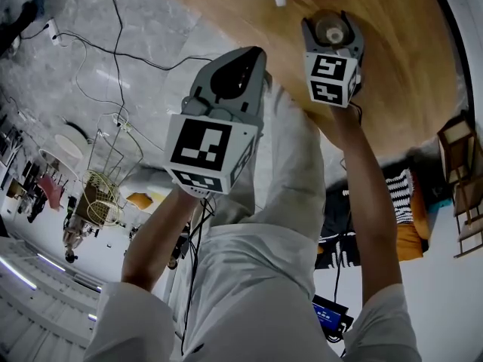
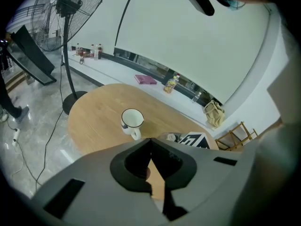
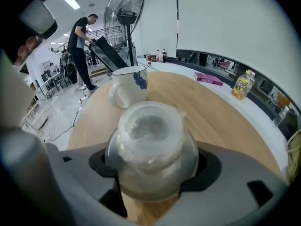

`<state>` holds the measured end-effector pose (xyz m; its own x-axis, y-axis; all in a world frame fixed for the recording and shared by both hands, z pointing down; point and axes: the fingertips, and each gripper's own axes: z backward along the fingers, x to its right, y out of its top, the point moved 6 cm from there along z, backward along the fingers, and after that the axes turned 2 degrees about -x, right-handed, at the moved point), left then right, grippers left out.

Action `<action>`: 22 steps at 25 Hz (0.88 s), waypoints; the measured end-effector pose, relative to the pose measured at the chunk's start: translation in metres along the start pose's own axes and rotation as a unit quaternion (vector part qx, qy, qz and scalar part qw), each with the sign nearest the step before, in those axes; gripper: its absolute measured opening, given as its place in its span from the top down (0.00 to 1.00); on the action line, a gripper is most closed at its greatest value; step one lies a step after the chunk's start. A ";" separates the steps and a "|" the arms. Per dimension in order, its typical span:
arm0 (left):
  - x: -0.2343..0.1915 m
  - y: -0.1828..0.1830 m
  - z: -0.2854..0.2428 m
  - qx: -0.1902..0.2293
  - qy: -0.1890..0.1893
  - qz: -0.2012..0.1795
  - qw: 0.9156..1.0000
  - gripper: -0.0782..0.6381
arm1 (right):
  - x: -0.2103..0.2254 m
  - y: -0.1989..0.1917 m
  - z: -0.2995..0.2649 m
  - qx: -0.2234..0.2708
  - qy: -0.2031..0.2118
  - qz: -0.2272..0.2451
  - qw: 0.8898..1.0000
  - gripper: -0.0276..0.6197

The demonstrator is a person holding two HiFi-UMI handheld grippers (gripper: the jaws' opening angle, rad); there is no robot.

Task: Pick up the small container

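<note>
Left gripper (image 2: 150,142): fingers pinched together, empty, above the light round wooden table (image 2: 94,121). White enamel mug (image 3: 128,86) stands close behind the small clear plastic container (image 3: 150,140). Right gripper (image 3: 153,166): fingers spread wide, clamped on the container's sides.

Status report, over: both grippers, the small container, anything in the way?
Left gripper shut, empty. Right gripper shut on the small container over the wooden table. White mug beyond it, apart, not in the way.
</note>
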<state>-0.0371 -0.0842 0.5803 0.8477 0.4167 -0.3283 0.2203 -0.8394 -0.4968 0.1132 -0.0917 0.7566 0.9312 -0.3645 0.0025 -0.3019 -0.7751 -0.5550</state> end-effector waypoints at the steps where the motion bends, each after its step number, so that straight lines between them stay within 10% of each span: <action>1: 0.001 0.002 0.003 0.003 0.001 -0.001 1.000 0.86 | 0.000 0.000 0.001 -0.002 0.007 -0.011 1.000 0.43; 22: 0.024 0.022 0.082 0.058 0.002 -0.026 0.998 0.86 | -0.011 0.033 0.093 0.032 0.027 -0.014 0.999 0.43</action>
<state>-0.0520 -0.0637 0.4956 0.8383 0.4576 -0.2965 0.2076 -0.7706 -0.6025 0.1119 -0.0654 0.6606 0.9259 -0.3726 0.0625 -0.2612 -0.7508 -0.6068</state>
